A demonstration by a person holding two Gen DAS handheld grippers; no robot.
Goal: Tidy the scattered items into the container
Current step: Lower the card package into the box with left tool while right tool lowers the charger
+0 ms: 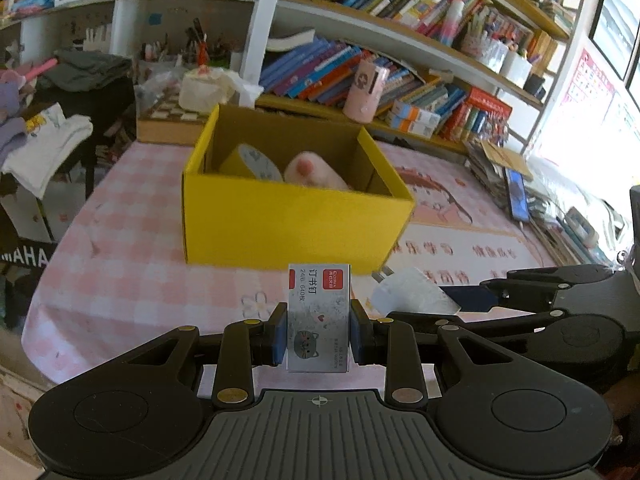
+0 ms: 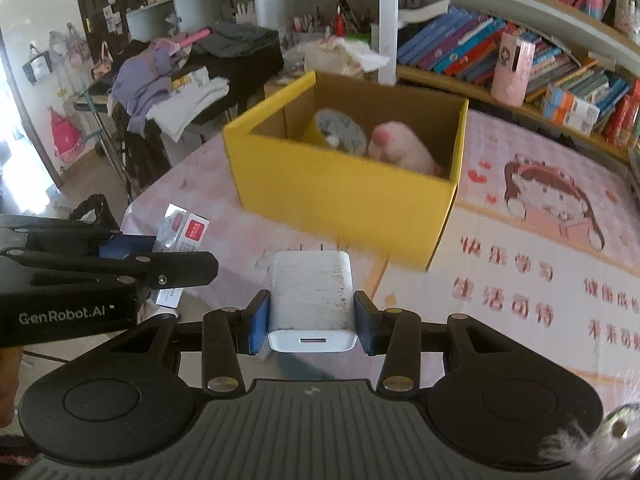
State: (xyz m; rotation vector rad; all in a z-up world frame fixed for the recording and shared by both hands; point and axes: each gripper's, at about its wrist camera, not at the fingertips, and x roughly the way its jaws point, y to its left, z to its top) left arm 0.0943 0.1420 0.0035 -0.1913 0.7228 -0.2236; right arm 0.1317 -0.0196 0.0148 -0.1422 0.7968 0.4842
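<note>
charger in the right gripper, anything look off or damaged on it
The white charger has dark speckled grime across its top face, thickest toward its right edge. It looks dirty, not cracked. It sits straight between the right gripper's pads, prongs pointing toward the yellow box. Nothing else about it stands out.

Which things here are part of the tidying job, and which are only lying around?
Part of the job:
- yellow box
- staples box, in left gripper
- white charger, in right gripper
- tape roll
- pink plush toy

Lying around:
- books
- clothes
- phone
</note>
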